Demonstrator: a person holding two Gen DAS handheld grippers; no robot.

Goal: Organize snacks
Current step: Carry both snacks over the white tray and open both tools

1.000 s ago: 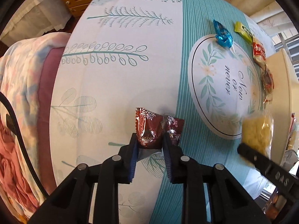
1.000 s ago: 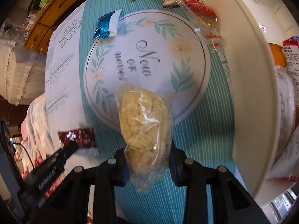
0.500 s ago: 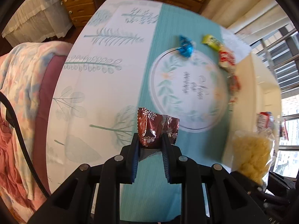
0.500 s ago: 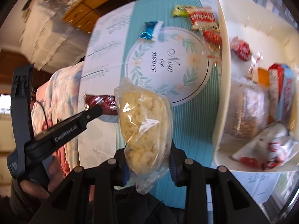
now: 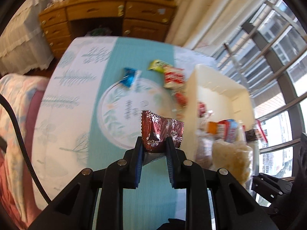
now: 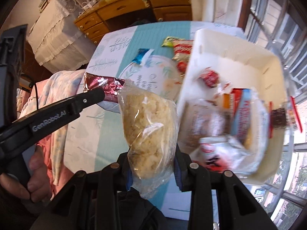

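**Both snacks gripped above the worktop**

Left wrist: my left hand-held gripper [image 5: 154,144] clamps the maroon foil packet [image 5: 161,132] (snowflake print) beside the white bin [image 5: 220,88].

Right wrist: my right hand-held gripper [image 6: 151,163] clamps the clear rice-snack bag [image 6: 149,126], just left of the bin.

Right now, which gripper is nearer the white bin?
Right. The right gripper, shut on the clear bag of puffed snack, hangs at the rim of the white bin. The left gripper, shut on the maroon foil packet, is farther out over the table.
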